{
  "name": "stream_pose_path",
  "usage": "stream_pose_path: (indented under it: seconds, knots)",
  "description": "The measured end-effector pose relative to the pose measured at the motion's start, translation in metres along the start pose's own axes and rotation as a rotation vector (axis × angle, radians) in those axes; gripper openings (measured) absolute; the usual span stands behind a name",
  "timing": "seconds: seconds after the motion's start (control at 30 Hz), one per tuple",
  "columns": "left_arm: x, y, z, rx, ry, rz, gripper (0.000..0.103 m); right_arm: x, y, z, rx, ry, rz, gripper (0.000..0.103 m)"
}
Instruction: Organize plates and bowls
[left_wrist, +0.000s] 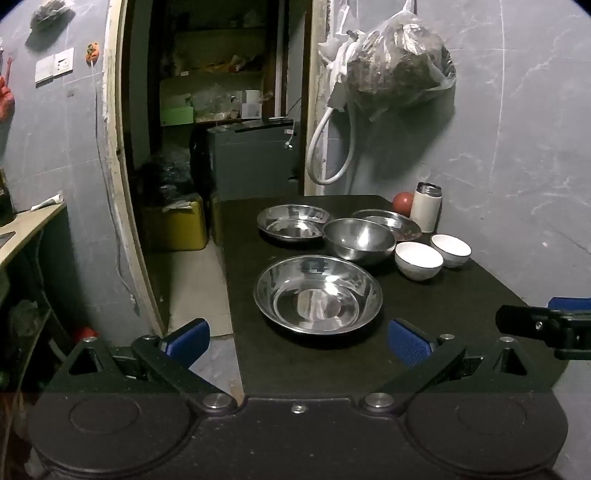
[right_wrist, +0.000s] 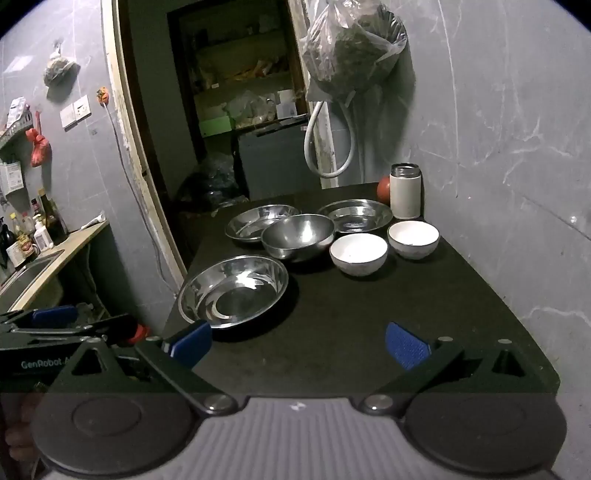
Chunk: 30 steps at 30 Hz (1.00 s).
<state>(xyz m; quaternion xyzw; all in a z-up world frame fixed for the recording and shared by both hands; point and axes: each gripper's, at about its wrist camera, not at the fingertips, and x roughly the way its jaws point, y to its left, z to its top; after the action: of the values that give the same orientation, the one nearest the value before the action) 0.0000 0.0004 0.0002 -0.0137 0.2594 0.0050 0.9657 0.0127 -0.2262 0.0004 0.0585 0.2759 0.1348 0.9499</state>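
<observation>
Steel dish (left_wrist: 317, 293) nearest on the bench (left_wrist: 461, 295) looks light but slippery; I'd pinch its thin rim. Both hand-held grippers, left (left_wrist: 297, 341) and right (right_wrist: 297, 343), gape empty.

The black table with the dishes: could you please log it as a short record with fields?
surface: black table
steel dishes: near steel plate, deep steel bowl, two far steel plates
white bowls: two, side by side, unstacked
extras: flask, red fruit
left hand-held gripper: open, empty
right hand-held gripper: open, empty
</observation>
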Motion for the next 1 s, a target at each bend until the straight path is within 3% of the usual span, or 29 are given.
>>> stream_pose_path:
  seconds: [1.0]
  knots:
    - [-0.0029, 0.0017, 0.0076, 0.003, -0.004, -0.003, 0.102, -0.0019, 0.0027, 0.0022, -0.002, -0.006, -0.004, 0.103]
